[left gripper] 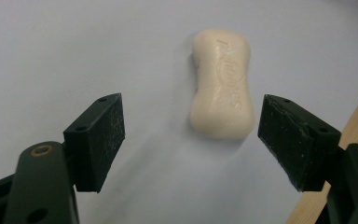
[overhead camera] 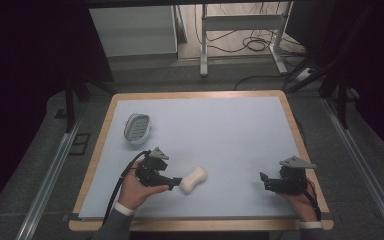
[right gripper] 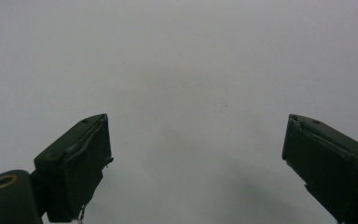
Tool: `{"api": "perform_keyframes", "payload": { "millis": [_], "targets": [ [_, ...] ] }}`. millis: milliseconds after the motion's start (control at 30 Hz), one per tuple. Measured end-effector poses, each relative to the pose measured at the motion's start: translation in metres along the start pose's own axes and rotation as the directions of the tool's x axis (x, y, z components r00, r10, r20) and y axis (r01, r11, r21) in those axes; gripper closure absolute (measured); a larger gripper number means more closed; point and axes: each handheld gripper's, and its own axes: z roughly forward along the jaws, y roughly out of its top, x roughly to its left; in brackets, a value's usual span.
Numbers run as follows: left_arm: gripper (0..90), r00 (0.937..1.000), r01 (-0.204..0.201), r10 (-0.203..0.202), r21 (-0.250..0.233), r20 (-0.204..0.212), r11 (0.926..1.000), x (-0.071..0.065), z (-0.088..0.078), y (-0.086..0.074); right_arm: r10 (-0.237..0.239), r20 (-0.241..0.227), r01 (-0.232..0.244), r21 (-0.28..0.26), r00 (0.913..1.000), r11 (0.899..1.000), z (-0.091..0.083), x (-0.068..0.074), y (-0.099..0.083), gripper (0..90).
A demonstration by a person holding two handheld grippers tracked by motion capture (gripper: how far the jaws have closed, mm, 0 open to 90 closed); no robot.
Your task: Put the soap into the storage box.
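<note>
Left gripper [overhead camera: 176, 181] spread wide, soap bar [overhead camera: 193, 180] lying just ahead near lower centre, not gripped, right gripper [overhead camera: 264, 181] also wide open, nothing held, lower right.

Dim room, dark edges in high view; soft even light on table [overhead camera: 230, 130]; faint shadows; slight blur.
</note>
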Motion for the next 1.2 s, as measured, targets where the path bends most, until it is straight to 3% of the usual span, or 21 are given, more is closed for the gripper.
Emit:
{"api": "perform_keyframes", "payload": {
  "millis": [233, 700, 833, 1200],
  "targets": [
    [23.2, 0.9991, -0.042, 0.042, 0.03, 0.004, 0.9987, -0.012, 0.01, 0.013, -0.002, 0.0, 0.002, -0.004, 1.0, 1.0, 0.0, 0.0, 0.0, 7.7],
    [22.9, 0.9976, -0.069, 0.069, 0.084, 0.012, 0.994, -0.02, 0.03, 0.021, 0.0, 0.004, 0.0, 0.004, 1.0, 1.0, 0.0, -0.001, -0.001, 7.7],
    [24.5, 0.9951, -0.097, 0.095, 0.1, 0.027, 0.9903, -0.026, 0.036, 0.026, 0.001, 0.011, -0.001, -0.004, 0.9999, 1.0, 0.0, -0.003, -0.002, 7.7],
    [29.0, 0.9962, -0.086, 0.087, 0.171, 0.001, 0.9815, -0.03, 0.053, 0.038, 0.004, 0.012, -0.004, -0.004, 0.9999, 1.0, 0.0, -0.004, -0.002, 7.7]
  ]
}}
